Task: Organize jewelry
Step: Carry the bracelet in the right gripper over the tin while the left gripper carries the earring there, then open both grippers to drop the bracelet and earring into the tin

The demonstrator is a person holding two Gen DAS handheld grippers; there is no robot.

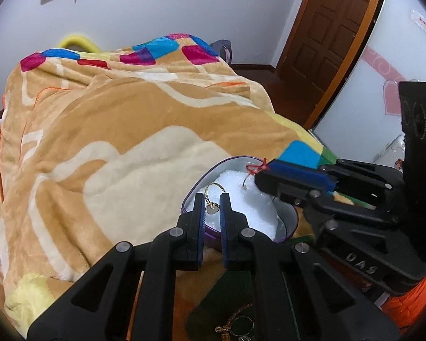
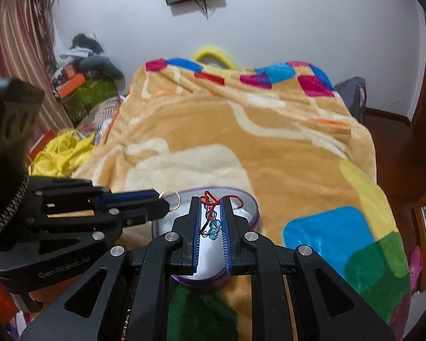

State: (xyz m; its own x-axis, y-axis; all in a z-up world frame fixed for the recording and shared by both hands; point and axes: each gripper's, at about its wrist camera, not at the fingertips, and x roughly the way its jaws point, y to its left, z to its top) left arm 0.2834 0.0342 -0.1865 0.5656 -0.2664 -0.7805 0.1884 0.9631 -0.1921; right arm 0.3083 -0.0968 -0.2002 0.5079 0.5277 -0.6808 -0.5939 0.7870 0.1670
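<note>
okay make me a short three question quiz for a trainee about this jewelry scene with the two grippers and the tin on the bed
1. True or false: the left gripper holds a gold ring.
2. What does the right gripper hold? A) a watch B) a red cord with blue beads C) nothing
3. Fill in: both grippers hang over the open ____, which has white foam inside and sits on the blanket.

Key: 1 true; 2 B; 3 tin
</note>
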